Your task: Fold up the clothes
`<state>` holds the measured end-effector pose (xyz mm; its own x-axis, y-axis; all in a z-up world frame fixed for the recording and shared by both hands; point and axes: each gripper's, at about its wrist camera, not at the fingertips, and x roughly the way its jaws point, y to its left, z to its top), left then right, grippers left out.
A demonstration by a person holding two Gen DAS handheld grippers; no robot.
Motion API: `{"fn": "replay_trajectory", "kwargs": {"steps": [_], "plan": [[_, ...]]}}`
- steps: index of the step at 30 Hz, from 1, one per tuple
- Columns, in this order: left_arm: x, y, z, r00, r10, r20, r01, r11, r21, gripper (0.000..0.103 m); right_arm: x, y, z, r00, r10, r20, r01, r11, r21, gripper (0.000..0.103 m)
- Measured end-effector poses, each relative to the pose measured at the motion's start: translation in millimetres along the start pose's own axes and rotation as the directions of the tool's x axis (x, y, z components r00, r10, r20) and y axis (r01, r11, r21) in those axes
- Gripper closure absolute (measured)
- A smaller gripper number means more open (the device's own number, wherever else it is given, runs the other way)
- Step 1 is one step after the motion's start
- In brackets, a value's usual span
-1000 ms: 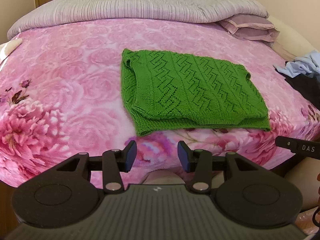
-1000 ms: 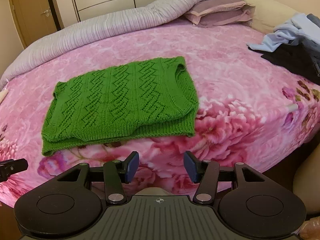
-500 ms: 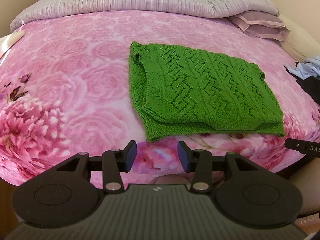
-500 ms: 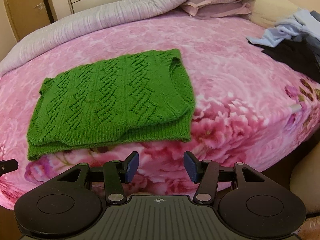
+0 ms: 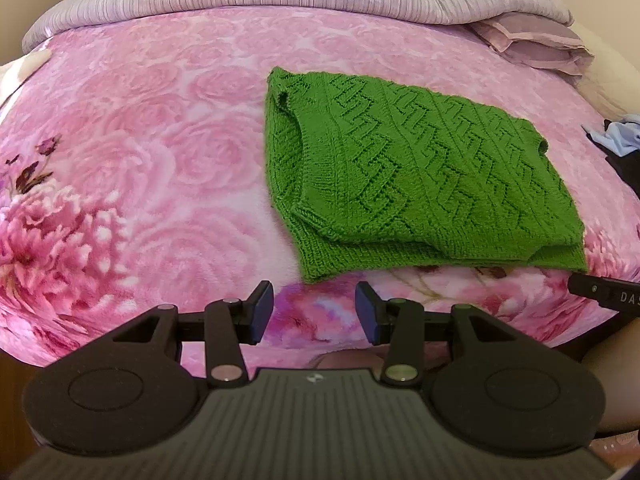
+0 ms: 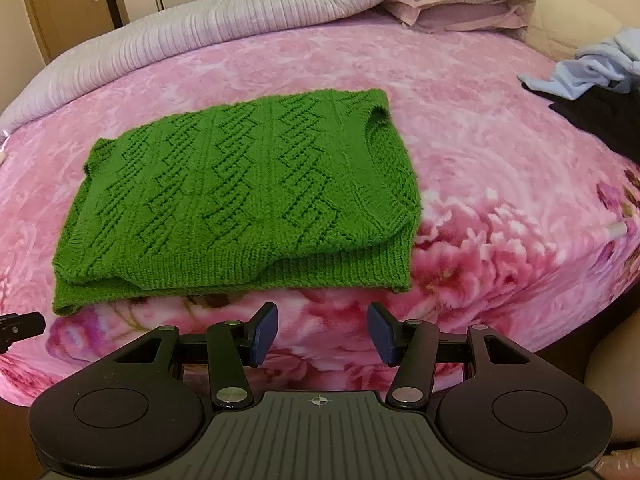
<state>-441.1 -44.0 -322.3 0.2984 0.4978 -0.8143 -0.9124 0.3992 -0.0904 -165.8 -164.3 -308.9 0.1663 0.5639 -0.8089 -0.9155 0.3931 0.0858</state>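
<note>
A green knitted sweater [image 5: 420,184] lies folded in half on the pink floral bedspread [image 5: 160,168], its ribbed hem toward me. My left gripper [image 5: 315,312] hovers open just short of the hem's near left corner, nothing between its blue pads. In the right wrist view the same sweater [image 6: 248,200] fills the middle, and my right gripper [image 6: 323,332] stands open above the bedspread [image 6: 480,160], a little short of the hem's right part. Neither gripper touches the cloth. The tip of the other gripper shows at each view's edge.
A grey ribbed duvet [image 6: 240,28] and mauve pillows [image 6: 460,8] lie along the bed's far side. A pile of pale blue and black clothes [image 6: 592,80] sits at the right edge. Wardrobe doors [image 6: 72,8] stand behind. The bed's near edge runs below the grippers.
Both grippers have moved forward and down toward the sweater, which now looks larger and nearer in both views. The jaws have kept the same opening. The sweater has not moved.
</note>
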Motion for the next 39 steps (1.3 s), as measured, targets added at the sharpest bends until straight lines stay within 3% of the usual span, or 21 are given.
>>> {"fn": "replay_trajectory", "kwargs": {"steps": [7,12,14,17,20,23,25,28,30,34,38,39], "plan": [[9,1,4,1.0,-0.017,0.006,0.017,1.0,0.005,0.063,12,-17,0,1.0,-0.011,-0.025,0.012,0.999,0.049,0.05],[11,10,14,0.993,-0.107,0.051,0.107,0.994,0.001,0.068,20,-46,2,0.999,-0.017,-0.029,0.021,0.99,0.143,0.05],[13,12,18,0.989,-0.129,0.069,0.129,0.992,0.007,0.071,21,-61,4,1.0,0.017,-0.01,-0.015,0.979,0.204,0.05],[17,13,27,0.983,-0.158,0.095,0.157,0.987,0.017,0.077,22,-87,7,0.99,0.128,0.054,-0.139,0.927,0.348,0.05],[25,12,36,0.976,-0.185,0.115,0.184,0.983,0.02,0.078,31,-109,8,0.969,0.218,0.118,-0.247,0.837,0.488,0.05],[36,8,42,0.97,-0.214,0.116,0.212,0.977,0.032,0.079,42,-125,10,0.951,0.259,0.17,-0.309,0.755,0.578,0.05],[44,4,45,0.965,-0.236,0.11,0.233,0.972,0.045,0.079,50,-131,11,0.948,0.259,0.185,-0.317,0.723,0.614,0.05],[57,-3,48,0.958,-0.272,0.09,0.266,0.961,0.075,0.079,60,-138,11,0.945,0.254,0.204,-0.325,0.695,0.641,0.05],[74,-9,44,0.963,-0.266,0.045,0.26,0.96,0.105,0.079,63,-140,10,0.939,0.258,0.229,-0.344,0.684,0.643,0.05],[76,-20,44,0.97,-0.238,0.042,0.23,0.963,0.142,0.08,67,-138,15,0.933,0.268,0.24,-0.359,0.699,0.618,0.051],[64,-28,48,0.933,-0.355,0.064,0.342,0.928,0.15,0.08,71,-143,15,0.924,0.283,0.257,-0.383,0.689,0.616,0.056],[66,-32,47,0.931,-0.361,0.057,0.348,0.923,0.166,0.08,72,-144,14,0.922,0.287,0.26,-0.387,0.684,0.618,0.06]]}}
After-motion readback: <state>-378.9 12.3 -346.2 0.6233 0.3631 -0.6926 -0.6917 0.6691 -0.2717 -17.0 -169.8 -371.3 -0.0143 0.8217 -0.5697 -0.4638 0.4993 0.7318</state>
